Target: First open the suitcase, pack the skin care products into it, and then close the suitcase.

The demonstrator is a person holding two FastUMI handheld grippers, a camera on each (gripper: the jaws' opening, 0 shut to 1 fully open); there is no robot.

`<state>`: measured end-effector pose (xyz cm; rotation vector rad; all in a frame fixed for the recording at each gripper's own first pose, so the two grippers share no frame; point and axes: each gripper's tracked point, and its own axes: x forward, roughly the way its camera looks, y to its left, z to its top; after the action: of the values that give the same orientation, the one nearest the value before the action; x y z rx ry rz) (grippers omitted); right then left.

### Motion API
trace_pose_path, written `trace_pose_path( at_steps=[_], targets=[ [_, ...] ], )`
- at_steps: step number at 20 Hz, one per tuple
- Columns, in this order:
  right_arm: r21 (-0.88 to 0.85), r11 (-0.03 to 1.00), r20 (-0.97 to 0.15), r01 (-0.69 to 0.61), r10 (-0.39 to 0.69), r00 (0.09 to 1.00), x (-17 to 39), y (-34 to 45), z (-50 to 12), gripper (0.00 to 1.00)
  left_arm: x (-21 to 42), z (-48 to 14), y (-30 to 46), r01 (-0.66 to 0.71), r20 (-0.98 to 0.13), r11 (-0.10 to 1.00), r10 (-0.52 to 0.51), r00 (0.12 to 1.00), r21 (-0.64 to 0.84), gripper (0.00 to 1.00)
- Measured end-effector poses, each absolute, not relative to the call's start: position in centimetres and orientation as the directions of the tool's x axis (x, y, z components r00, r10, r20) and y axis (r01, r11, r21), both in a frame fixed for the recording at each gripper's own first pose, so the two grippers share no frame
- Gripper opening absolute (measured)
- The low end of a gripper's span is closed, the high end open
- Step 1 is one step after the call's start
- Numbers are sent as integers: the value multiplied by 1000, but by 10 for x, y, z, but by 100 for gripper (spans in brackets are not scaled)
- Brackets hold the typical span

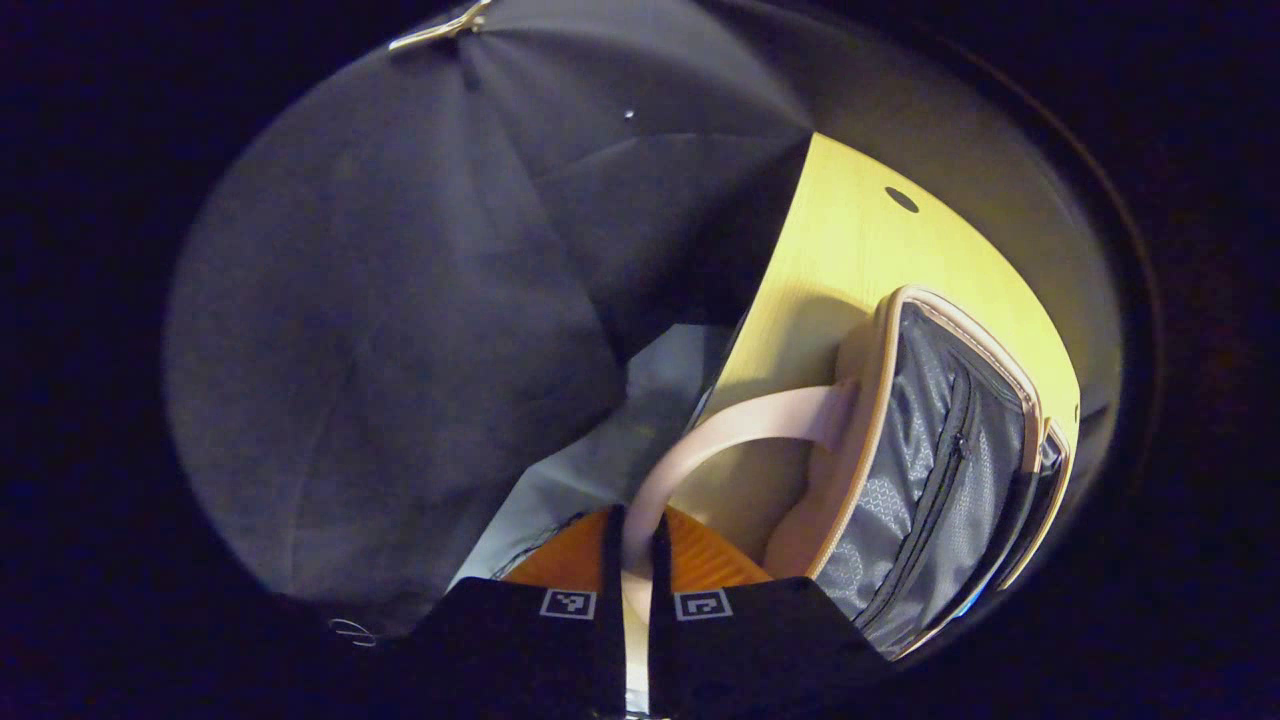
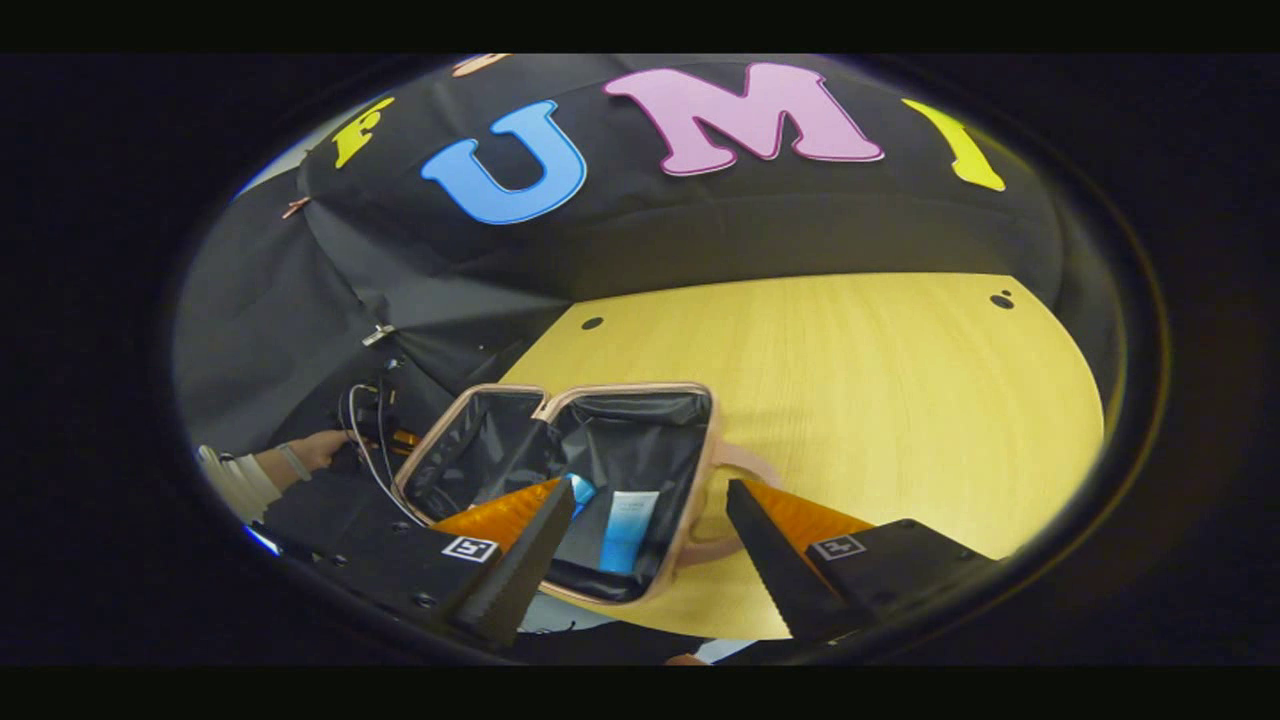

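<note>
The pink suitcase [image 2: 690, 470] lies open on the wooden table, its dark lining showing. In its right half lies a pale blue tube [image 2: 628, 530], with a smaller blue item [image 2: 582, 490] beside it. My right gripper [image 2: 650, 490] hovers open over that half, nothing between its fingers. In the left gripper view the lid's grey zipped lining [image 1: 930, 470] stands at the right, and my left gripper [image 1: 632, 520] is shut on the pink suitcase handle [image 1: 740, 430]. The left gripper [image 2: 375, 425] is also seen at the case's far left, held by a hand [image 2: 320, 450].
The yellow wooden table [image 2: 850, 400] stretches bare to the right of and behind the case, with small dark holes [image 2: 1001, 300] near its far edge. Black cloth [image 1: 400, 300] hangs close on the left side. Cables [image 2: 365, 450] trail by the hand.
</note>
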<state>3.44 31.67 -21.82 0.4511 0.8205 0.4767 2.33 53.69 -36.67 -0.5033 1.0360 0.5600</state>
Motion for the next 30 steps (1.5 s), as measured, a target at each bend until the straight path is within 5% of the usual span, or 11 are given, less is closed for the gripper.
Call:
trace_pose_path(
  at_steps=[7, 18, 24, 30],
  targets=[
    [549, 802, -547, -235, 557, 624, 38, 300, -214, 97, 13, -299, 529, -605, -856, 788, 230, 463, -115, 13],
    [523, 774, -460, -358, 610, 646, 49, 242, -188, 97, 29, -68, 400, -386, -601, 921, 281, 749, -50, 10],
    [460, 781, -445, -422, 614, 652, 55, 173, -180, 97, 65, -16, 240, -182, -491, 980, 119, 863, -83, 10],
    [444, 797, -456, -410, 594, 663, 53, 117, -191, 97, 112, -84, 70, 12, -532, 976, -130, 837, -219, 10]
  ],
)
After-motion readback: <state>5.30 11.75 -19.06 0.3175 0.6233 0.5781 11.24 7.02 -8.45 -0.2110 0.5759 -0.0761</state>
